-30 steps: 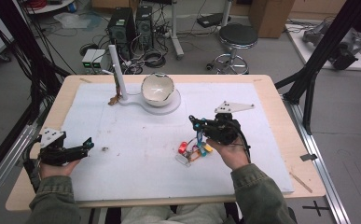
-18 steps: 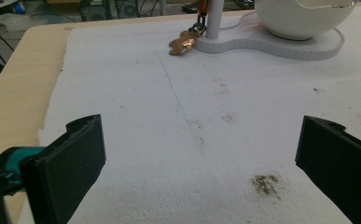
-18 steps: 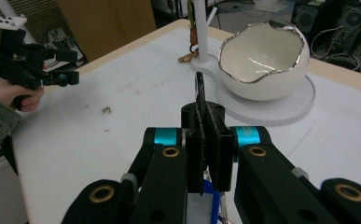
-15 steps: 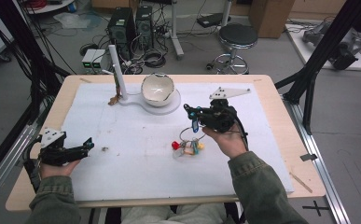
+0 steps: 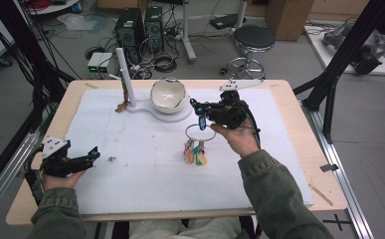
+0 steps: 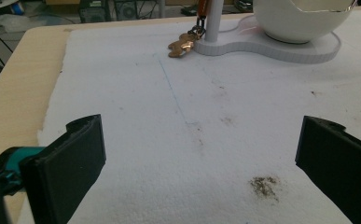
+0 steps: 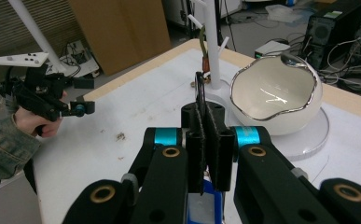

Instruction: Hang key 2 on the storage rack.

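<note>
1. The left gripper rests low at the near left edge of the white mat, its jaws standing wide apart with nothing between them.
2. The right gripper is clamped on a blue tag of the key ring, whose colourful tags hang down just above the mat's middle.
3. The step looks like carrying; next, the ring likely needs lifting toward a peg of the white stand or the bowl beyond.

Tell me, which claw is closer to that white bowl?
The right. The right claw hangs just beside the white bowl, holding a key ring. The left claw rests far off near the table's near-left corner.
</note>
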`<state>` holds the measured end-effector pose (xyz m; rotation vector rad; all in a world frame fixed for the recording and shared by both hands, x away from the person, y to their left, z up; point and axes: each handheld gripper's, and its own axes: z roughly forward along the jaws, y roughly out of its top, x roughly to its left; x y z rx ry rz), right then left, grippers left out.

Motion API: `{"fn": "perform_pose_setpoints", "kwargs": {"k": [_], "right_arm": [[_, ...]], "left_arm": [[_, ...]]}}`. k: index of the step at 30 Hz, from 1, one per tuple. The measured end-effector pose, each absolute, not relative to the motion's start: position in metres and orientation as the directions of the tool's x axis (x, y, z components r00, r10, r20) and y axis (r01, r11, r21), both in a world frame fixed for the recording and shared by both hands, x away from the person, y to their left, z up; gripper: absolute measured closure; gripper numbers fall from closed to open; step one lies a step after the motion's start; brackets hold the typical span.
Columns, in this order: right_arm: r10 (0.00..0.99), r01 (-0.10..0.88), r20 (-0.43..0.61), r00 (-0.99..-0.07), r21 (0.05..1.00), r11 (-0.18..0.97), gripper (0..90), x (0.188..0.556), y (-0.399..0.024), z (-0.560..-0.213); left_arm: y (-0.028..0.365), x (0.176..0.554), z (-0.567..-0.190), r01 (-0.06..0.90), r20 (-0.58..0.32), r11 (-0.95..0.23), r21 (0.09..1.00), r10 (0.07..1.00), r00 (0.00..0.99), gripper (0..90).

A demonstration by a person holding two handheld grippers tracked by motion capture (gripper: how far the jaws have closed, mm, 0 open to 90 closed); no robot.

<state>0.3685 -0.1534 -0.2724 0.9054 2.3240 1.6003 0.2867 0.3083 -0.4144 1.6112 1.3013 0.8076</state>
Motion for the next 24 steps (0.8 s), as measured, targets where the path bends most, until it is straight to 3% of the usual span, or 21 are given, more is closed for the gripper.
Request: {"fn": "perform_pose_setpoints", "kwargs": {"k": [24], "right_arm": [[0.535, 0.329, 0.15, -0.832, 0.909, 0.255, 87.0, 0.391, -0.116, -0.225]], "left_arm": [[0.309, 0.288, -0.415, 0.396, -0.05, -0.051, 0.917, 0.969, 0.241, 2.0]]}}
